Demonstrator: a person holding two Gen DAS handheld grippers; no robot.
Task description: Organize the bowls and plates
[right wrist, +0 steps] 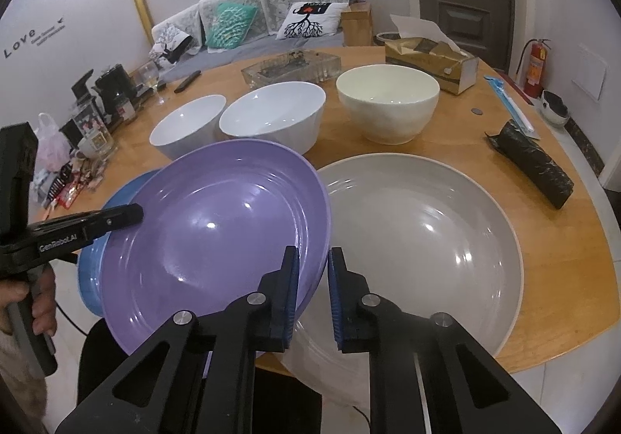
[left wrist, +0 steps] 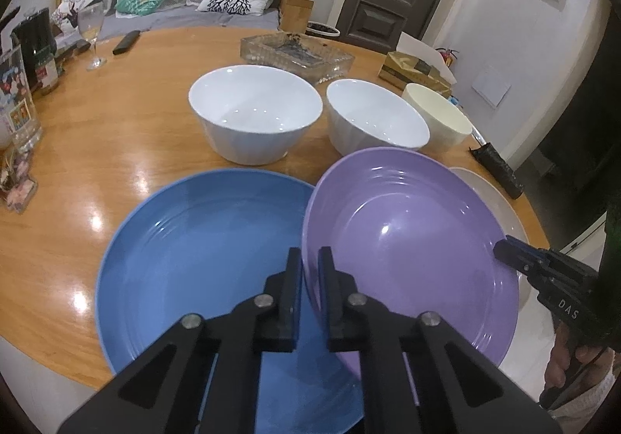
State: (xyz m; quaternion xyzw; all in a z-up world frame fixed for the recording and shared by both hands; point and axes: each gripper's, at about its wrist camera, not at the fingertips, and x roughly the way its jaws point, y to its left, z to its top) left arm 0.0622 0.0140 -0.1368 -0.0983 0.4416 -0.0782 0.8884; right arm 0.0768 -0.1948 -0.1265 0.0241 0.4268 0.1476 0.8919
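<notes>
Your left tongs point(left wrist: 309, 259) pinch the purple plate point(left wrist: 407, 240) at its left rim, and your right tongs point(right wrist: 313, 259) sit narrow at its right rim, though a firm grip there is hard to confirm. The plate hangs tilted between them, over the blue plate point(left wrist: 194, 247) and beside the grey plate point(right wrist: 427, 232) on the worktop point(left wrist: 116, 131). Readable: "DAS" and "GenRobot.AI" on the handles, "Love" on the wall

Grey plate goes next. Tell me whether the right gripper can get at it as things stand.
Probably not yet: the right gripper is shut on the purple plate, which overlaps the grey plate.
</notes>
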